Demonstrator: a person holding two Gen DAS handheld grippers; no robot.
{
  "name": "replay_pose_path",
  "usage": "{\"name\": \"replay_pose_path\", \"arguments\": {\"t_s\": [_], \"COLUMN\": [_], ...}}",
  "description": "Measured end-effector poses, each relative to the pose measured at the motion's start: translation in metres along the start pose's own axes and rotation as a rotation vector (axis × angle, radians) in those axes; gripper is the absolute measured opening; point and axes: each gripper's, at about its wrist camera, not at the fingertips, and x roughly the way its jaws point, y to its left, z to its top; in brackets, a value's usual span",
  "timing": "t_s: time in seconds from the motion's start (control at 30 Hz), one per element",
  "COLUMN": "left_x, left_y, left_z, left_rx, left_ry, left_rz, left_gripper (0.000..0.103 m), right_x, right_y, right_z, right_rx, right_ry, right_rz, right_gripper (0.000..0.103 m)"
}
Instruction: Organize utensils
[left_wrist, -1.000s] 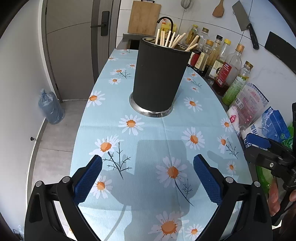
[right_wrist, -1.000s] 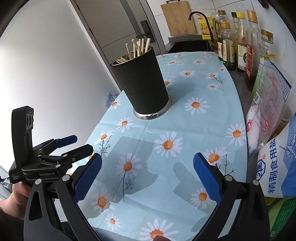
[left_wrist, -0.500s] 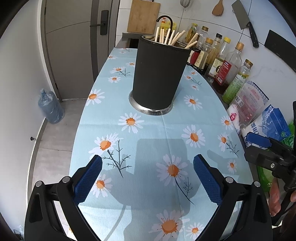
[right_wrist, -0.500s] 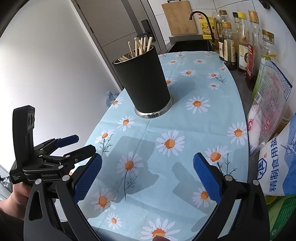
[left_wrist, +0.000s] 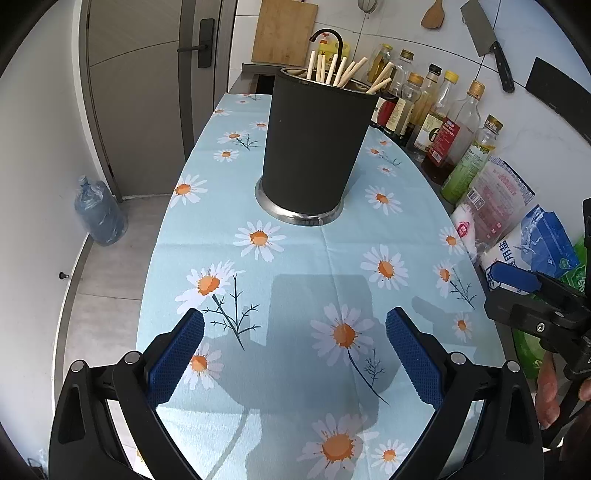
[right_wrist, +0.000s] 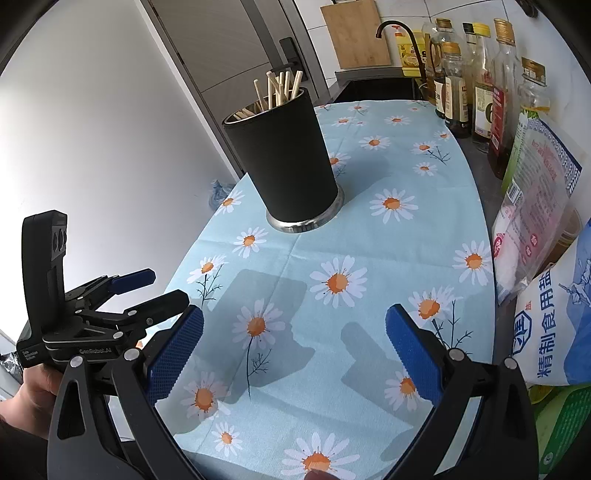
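Note:
A tall black holder (left_wrist: 314, 147) with a steel base stands upright on the daisy tablecloth (left_wrist: 295, 280), and several wooden chopsticks (left_wrist: 343, 72) stick out of its top. The right wrist view shows the same holder (right_wrist: 284, 162) with its chopsticks (right_wrist: 279, 90). My left gripper (left_wrist: 294, 349) hovers open over the near part of the cloth, well short of the holder, nothing between its blue pads. My right gripper (right_wrist: 294, 347) is open and empty too, to the right of the left one. The left gripper (right_wrist: 135, 286) also appears at the right view's left edge, held by a hand.
Oil and sauce bottles (left_wrist: 439, 122) line the right wall, with salt and food bags (left_wrist: 517, 229) along the table's right edge. A cleaver (left_wrist: 487, 40) and a cutting board (left_wrist: 284, 33) hang at the back by a black tap (left_wrist: 327, 37). A water jug (left_wrist: 99, 210) stands on the floor left.
Both grippers have drifted slightly forward toward the holder, which looks a little larger now. Both stay open and empty.

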Motion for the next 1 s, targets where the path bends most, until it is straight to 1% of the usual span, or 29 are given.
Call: {"name": "replay_pose_path", "arguments": {"t_s": [1.0], "left_x": [-0.0035], "left_y": [0.0047], "left_z": [0.0010], "left_rx": [0.006], "left_ry": [-0.003], "left_rz": [-0.008], "left_gripper": [0.096], "right_x": [-0.0011], "right_y": [0.0062], "right_z": [-0.0028], "right_rx": [0.000], "right_ry": [0.004], "right_rz": [-0.014], "right_gripper": [0.098]}}
